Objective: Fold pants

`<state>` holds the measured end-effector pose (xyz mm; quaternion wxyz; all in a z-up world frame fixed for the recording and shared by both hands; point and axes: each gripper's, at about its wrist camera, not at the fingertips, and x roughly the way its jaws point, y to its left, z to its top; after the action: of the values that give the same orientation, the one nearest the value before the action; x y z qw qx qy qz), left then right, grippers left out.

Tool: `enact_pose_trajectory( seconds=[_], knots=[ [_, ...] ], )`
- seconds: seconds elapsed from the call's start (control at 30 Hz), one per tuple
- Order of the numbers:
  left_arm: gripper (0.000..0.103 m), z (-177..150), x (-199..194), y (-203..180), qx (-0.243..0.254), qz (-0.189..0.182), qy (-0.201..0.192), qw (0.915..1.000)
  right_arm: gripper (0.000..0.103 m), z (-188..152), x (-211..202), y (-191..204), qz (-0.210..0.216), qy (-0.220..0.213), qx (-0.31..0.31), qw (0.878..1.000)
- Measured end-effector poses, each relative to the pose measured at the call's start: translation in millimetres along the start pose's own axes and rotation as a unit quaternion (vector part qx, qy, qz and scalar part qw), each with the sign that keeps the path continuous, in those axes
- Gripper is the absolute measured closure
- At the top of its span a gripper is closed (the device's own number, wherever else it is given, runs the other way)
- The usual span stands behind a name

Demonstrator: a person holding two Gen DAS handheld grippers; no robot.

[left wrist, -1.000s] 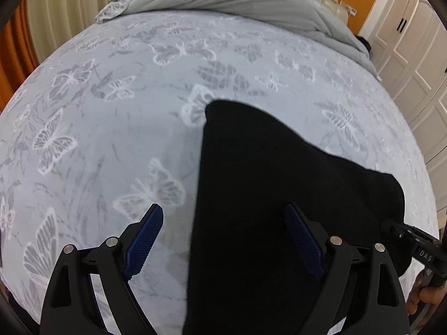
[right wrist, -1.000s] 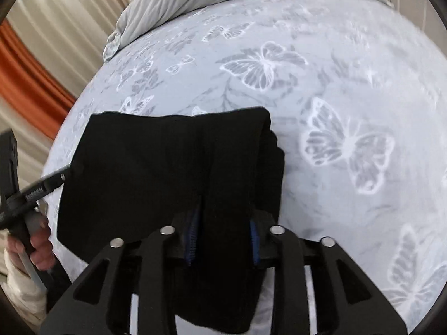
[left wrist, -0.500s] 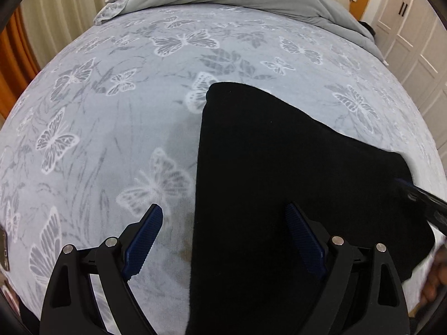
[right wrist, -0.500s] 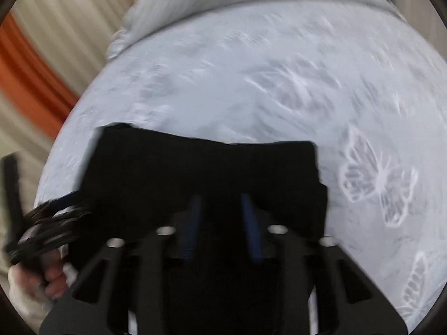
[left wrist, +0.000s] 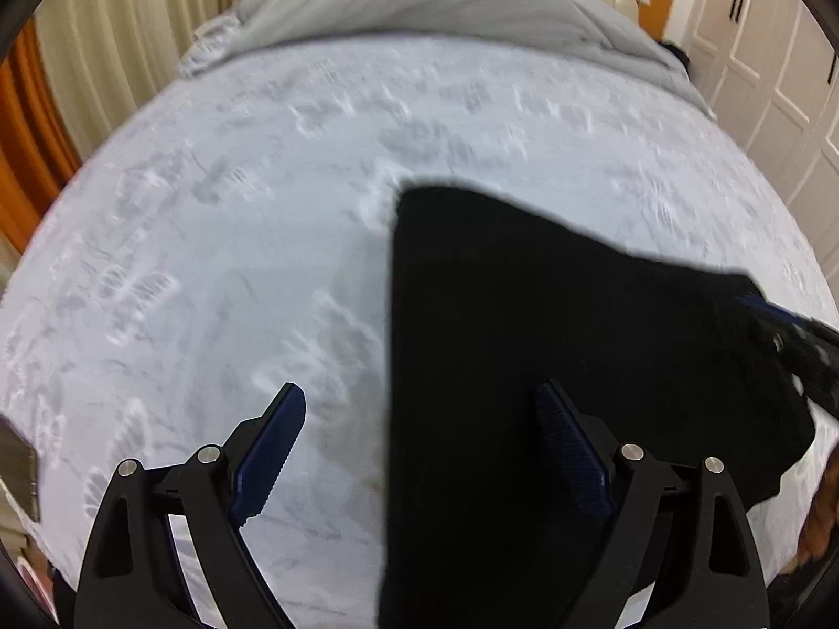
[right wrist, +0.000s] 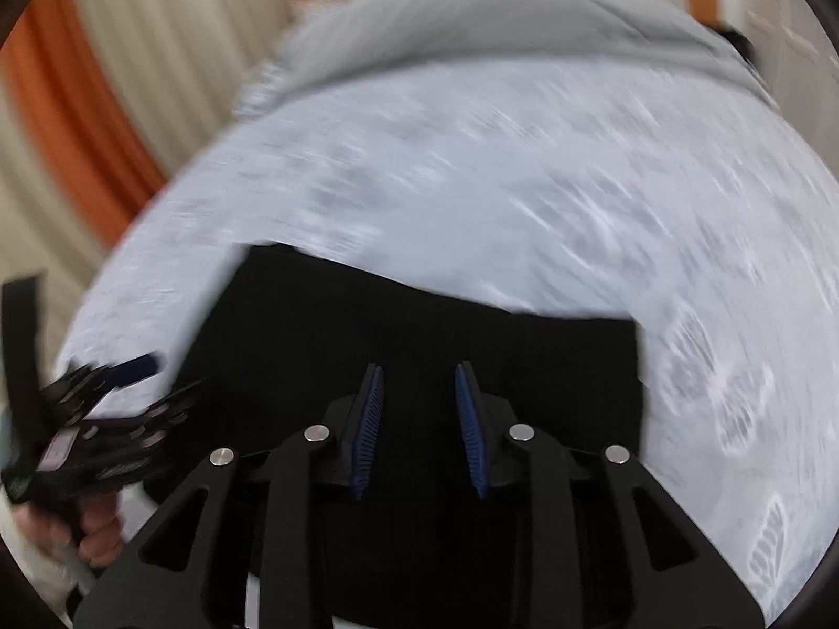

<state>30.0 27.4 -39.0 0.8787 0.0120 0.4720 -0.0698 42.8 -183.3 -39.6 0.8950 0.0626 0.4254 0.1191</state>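
Black pants (left wrist: 550, 367) lie folded into a flat block on the butterfly-print bed (left wrist: 210, 262), near its front edge. Left tongs (left wrist: 419, 440) gape wide, holding nothing, straddling the block's left edge: one pad over the sheet, one over cloth. Right tongs (right wrist: 419, 419) hover partly open over the block's middle, nothing gripped. Long axis likely runs away from the left tongs toward the grey duvet (left wrist: 419, 0). Right view shows the block's right edge; left view shows only its near-left edge. Right view badly blurred.
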Motion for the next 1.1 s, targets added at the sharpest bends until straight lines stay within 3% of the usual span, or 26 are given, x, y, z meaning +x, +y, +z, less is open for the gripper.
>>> enact_pose_trajectory(
  seconds=[0.1, 0.17, 0.2, 0.3, 0.37, 0.43, 0.53, 0.57, 0.67, 0.73, 0.83, 0.97, 1.07, 1.1],
  knots=[
    [0.016, 15.4, -28.5, 26.5, -0.031, 0.032, -0.064, 0.9969, 0.074, -1.6, 7.7, 22.4, 0.029, 0.010, -0.029, 0.999],
    [0.016, 22.2, -35.9, 47.2, -0.058, 0.056, -0.080, 0.9935, 0.074, -9.3, 39.2, 32.0, 0.031, 0.056, -0.044, 0.997],
    [0.016, 25.3, -35.9, 59.8, -0.075, 0.062, -0.079, 0.9921, 0.074, -14.4, 53.3, 35.5, 0.023, 0.079, -0.046, 0.996],
    [0.016, 27.5, -30.8, 85.2, -0.118, 0.050, -0.058, 0.9901, 0.073, -6.2, 55.8, 47.3, 0.013, 0.065, -0.049, 0.997],
    [0.016, 25.0, -27.0, 94.1, -0.132, 0.035, -0.043, 0.9897, 0.073, 6.9, 41.6, 62.5, 0.054, 0.029, -0.049, 0.997],
    [0.016, 21.5, -24.9, 94.7, -0.125, 0.031, -0.035, 0.9911, 0.073, 16.2, 43.6, 79.4, 0.072, 0.014, -0.060, 0.996],
    [0.016, 15.5, -24.3, 86.6, -0.098, 0.044, -0.036, 0.9936, 0.073, 10.6, 87.2, 97.0, 0.072, 0.073, -0.061, 0.993],
    [0.016, 12.9, -23.5, 82.8, -0.083, 0.052, -0.036, 0.9945, 0.073, 8.1, 98.9, 97.0, 0.073, 0.073, -0.057, 0.993],
    [0.016, 9.3, -23.4, 80.3, -0.063, 0.057, -0.034, 0.9958, 0.071, 16.8, 85.1, 104.6, 0.072, 0.054, -0.058, 0.994],
    [0.016, 11.1, -28.4, 85.0, -0.068, 0.062, -0.041, 0.9949, 0.071, 20.3, 69.7, 110.7, 0.099, 0.033, -0.068, 0.992],
    [0.016, 15.3, -37.3, 98.6, -0.099, 0.070, -0.059, 0.9909, 0.067, 2.8, 83.9, 122.6, 0.118, 0.067, -0.081, 0.987],
    [0.016, 18.0, -34.7, 108.8, -0.122, 0.067, -0.053, 0.9888, 0.067, -3.6, 92.0, 136.5, 0.103, 0.046, -0.111, 0.987],
    [0.016, 14.8, -31.8, 100.1, -0.107, 0.060, -0.046, 0.9914, 0.067, 8.1, 62.2, 125.4, 0.101, 0.028, -0.095, 0.990],
    [0.016, 12.8, -31.4, 94.2, -0.096, 0.058, -0.046, 0.9927, 0.062, 3.2, 53.2, 120.2, 0.093, 0.018, -0.087, 0.992]
  ],
)
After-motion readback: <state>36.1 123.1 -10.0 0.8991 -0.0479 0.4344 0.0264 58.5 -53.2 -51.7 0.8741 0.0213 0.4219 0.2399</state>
